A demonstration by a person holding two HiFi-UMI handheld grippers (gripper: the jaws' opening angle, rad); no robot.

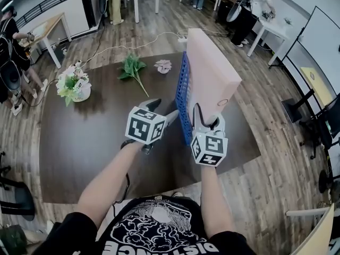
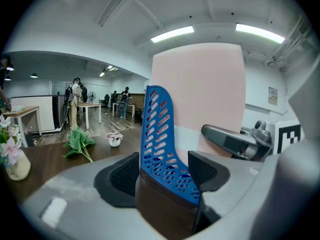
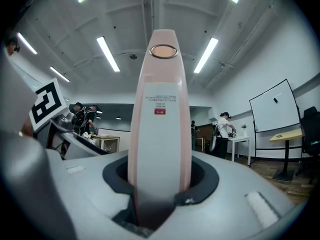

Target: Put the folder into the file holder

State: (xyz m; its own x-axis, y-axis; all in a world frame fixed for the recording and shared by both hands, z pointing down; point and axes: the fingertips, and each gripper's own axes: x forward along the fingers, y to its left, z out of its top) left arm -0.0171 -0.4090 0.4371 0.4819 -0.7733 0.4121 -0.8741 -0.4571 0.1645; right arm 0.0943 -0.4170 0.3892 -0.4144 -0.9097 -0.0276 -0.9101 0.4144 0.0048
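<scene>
A tall pink folder (image 1: 210,68) stands upright inside the blue perforated file holder (image 1: 183,100) on the dark table (image 1: 85,142). My left gripper (image 1: 169,113) is at the holder's near end. In the left gripper view its pads press on the blue holder wall (image 2: 160,149), with the folder (image 2: 200,94) rising behind. My right gripper (image 1: 208,122) straddles the near end of the folder. In the right gripper view the folder's spine (image 3: 160,124) stands between the jaws of the right gripper (image 3: 160,184), with narrow dark gaps beside the pads.
A vase of white flowers (image 1: 74,86) stands at the table's left. A green leafy sprig (image 1: 132,68) and a small potted flower (image 1: 163,65) lie beyond the holder. The table's front edge is close to my body. People and desks are farther back.
</scene>
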